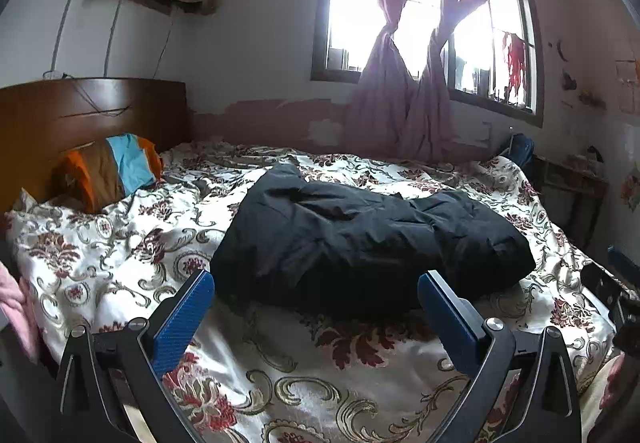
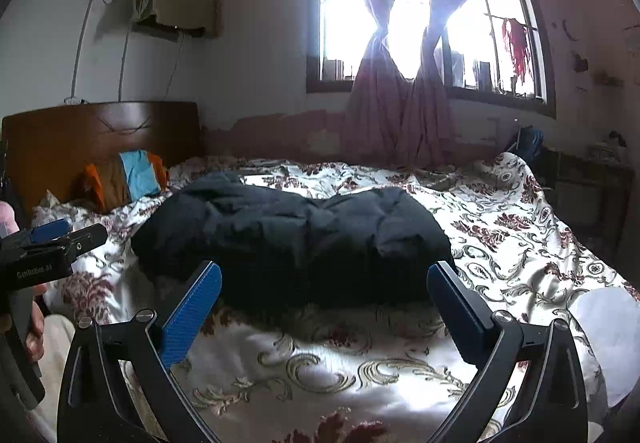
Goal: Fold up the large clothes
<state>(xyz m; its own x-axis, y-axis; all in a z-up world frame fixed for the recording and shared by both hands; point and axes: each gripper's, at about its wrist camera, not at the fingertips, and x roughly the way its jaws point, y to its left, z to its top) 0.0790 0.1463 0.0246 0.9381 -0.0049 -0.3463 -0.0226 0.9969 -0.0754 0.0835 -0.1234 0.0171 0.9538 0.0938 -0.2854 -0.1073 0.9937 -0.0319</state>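
A dark navy padded jacket (image 1: 360, 239) lies folded into a thick bundle on the floral bedspread (image 1: 132, 255). It also shows in the right wrist view (image 2: 296, 239). My left gripper (image 1: 316, 287) is open and empty, held just in front of the bundle's near edge. My right gripper (image 2: 324, 279) is open and empty, also just in front of the bundle. The left gripper's body (image 2: 44, 255) shows at the left edge of the right wrist view.
An orange, brown and blue pillow (image 1: 112, 171) lies against the wooden headboard (image 1: 80, 111). A window with tied pink curtains (image 1: 400, 91) is behind the bed. A dark side table (image 1: 568, 183) stands at the far right. Pink cloth (image 1: 16, 307) hangs at the left edge.
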